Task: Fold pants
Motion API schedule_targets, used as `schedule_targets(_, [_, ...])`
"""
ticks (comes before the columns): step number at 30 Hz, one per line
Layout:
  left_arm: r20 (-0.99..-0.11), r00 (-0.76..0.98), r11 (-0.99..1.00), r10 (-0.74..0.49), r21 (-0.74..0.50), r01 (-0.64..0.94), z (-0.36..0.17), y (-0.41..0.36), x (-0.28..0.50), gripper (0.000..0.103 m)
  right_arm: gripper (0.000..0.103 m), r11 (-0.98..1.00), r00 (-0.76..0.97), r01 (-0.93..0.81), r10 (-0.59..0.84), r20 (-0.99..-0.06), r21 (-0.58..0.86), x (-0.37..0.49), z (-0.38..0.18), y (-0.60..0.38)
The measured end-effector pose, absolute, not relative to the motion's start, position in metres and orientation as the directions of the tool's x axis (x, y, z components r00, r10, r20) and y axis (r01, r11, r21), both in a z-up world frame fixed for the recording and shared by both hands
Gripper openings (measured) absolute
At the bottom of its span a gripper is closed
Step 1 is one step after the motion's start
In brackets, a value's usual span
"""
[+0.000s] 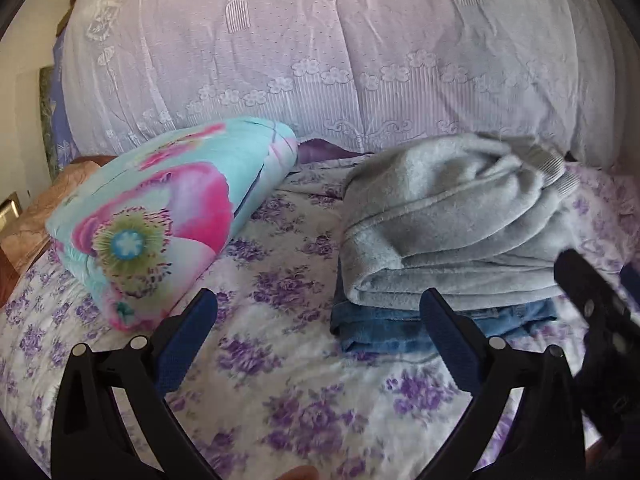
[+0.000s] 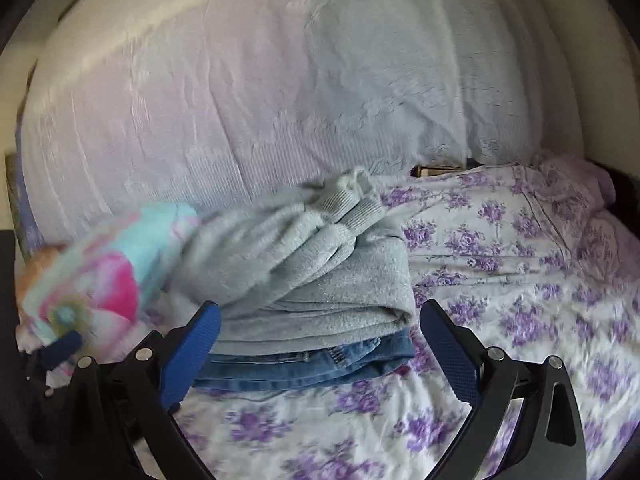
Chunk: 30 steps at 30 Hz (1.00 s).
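Grey fleece pants (image 1: 452, 224) lie folded in a bundle on top of folded blue jeans (image 1: 384, 332), on the bed's purple-flowered sheet (image 1: 280, 360). The cuffs (image 2: 348, 200) rest loosely on top of the bundle. My left gripper (image 1: 318, 316) is open above the sheet, just left of the stack, with nothing between its fingers. My right gripper (image 2: 320, 324) is open too, right in front of the grey pants (image 2: 312, 272) and jeans (image 2: 304, 368), not touching them. The right gripper (image 1: 596, 304) also shows as a dark blurred shape at the stack's right side in the left wrist view.
A rolled flowered quilt (image 1: 160, 216) in turquoise and pink lies left of the stack. A big white lace-covered pile of bedding (image 1: 320, 52) rises behind everything. Flowered sheet stretches to the right (image 2: 520, 260). A brown pillow (image 1: 36, 216) sits at the far left.
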<state>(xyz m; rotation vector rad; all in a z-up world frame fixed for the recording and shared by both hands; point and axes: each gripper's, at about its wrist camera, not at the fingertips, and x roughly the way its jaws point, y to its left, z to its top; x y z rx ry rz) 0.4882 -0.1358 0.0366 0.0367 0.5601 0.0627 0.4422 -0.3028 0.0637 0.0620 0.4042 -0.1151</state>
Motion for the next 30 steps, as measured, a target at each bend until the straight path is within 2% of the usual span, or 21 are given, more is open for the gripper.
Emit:
schedule_targets(2, [-0.523, 0.846, 0.985, 0.107, 0.171, -0.019, 0.025, -0.154, 0.495, 0.099, 0.100, 0.991, 0.920, 0.129, -0.113, -0.375, 0.020, 0.445, 0.066, -0.302])
schedule_targets(4, [-0.485, 0.863, 0.972, 0.144, 0.233, -0.031, 0.022, -0.160, 0.492, 0.099, 0.100, 0.993, 0.924, 0.115, -0.095, -0.370, 0.032, 0.443, 0.067, -0.302])
schedule_targets(6, [-0.504, 0.858, 0.980, 0.101, 0.198, 0.001, 0.025, -0.158, 0.490, 0.099, 0.100, 0.993, 0.925, 0.118, -0.100, -0.367, 0.026, 0.441, 0.067, -0.303])
schedule_targets(9, [-0.563, 0.827, 0.995, -0.006, 0.083, 0.063, 0.029, -0.145, 0.493, 0.099, 0.100, 0.993, 0.922, 0.119, -0.117, -0.370, -0.015, 0.434, 0.066, -0.299])
schedule_targets(16, [-0.540, 0.838, 0.989, 0.074, 0.148, 0.008, 0.024, -0.143, 0.493, 0.099, 0.100, 0.991, 0.891, 0.118, -0.131, -0.434, -0.057, 0.439, 0.044, -0.302])
schedule_targets(30, [-0.547, 0.835, 0.992, 0.052, 0.127, 0.022, 0.025, -0.139, 0.494, 0.099, 0.100, 0.994, 0.883, 0.111, -0.090, -0.460, 0.020, 0.444, 0.039, -0.308])
